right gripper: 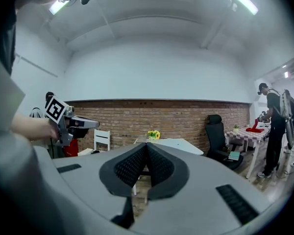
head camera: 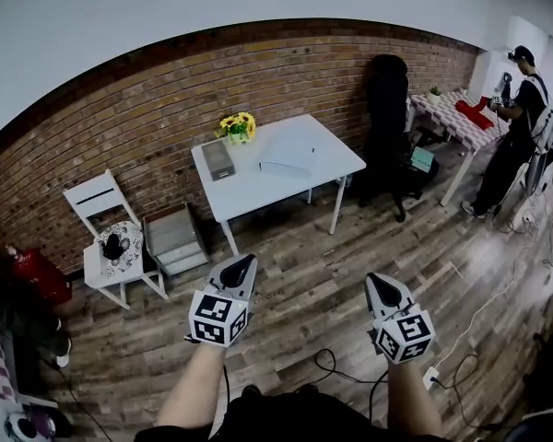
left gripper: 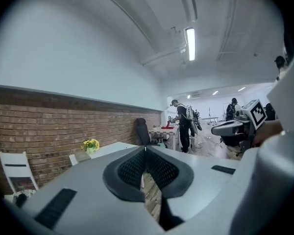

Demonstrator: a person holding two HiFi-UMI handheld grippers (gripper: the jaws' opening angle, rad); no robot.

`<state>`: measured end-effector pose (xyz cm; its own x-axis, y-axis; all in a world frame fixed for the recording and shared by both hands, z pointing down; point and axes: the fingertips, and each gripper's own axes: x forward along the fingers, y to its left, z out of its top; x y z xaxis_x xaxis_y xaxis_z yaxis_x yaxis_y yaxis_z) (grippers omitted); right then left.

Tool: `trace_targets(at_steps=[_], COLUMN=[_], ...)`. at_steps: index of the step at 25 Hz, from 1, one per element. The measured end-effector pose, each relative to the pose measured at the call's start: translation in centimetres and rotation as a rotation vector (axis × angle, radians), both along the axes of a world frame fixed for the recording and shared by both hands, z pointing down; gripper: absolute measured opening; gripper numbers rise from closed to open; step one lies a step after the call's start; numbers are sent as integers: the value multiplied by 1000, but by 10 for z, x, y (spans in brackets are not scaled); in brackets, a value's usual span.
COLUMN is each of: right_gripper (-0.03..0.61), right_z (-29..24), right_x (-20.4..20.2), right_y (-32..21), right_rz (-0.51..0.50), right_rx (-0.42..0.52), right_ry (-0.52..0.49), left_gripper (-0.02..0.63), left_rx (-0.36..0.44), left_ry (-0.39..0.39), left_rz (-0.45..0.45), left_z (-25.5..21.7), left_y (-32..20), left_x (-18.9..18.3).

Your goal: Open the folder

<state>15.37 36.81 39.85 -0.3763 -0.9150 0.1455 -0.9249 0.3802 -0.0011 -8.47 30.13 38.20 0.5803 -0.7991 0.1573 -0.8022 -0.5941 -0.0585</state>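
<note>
A white folder (head camera: 286, 166) lies closed on the white table (head camera: 332, 159) by the brick wall, well beyond both grippers. A grey flat box (head camera: 218, 159) and yellow flowers (head camera: 238, 125) share that table. My left gripper (head camera: 243, 263) is held over the wood floor short of the table, jaws shut and empty. To its right my right gripper (head camera: 379, 284) is held the same way, also shut with nothing in it. In the left gripper view the shut pads (left gripper: 137, 168) meet in front of the table (left gripper: 112, 148). The right gripper view shows closed pads (right gripper: 159, 165) before the table (right gripper: 176, 144).
A white chair (head camera: 111, 238) with a dark item stands left of the table, a grey step box (head camera: 173, 238) beside it. A black office chair (head camera: 387, 109) stands right. A person (head camera: 516, 127) stands at a checkered table (head camera: 452, 118). Cables (head camera: 350, 368) cross the floor.
</note>
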Motion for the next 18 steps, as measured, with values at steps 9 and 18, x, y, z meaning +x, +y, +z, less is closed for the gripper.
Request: trace_targets(at_steps=[9, 18], right_gripper=[28, 55], right_z=[11, 25], right_x=[19, 28], right_y=[-9, -43], right_rz=[-79, -88], right_rx=[-29, -59], right_ry=[-72, -115], left_gripper=[21, 21], left_rx=[-32, -55], left_ry=[23, 17], left_rz=[-65, -44], left_z=[13, 34], left_y=[-4, -37], left_x=[27, 46])
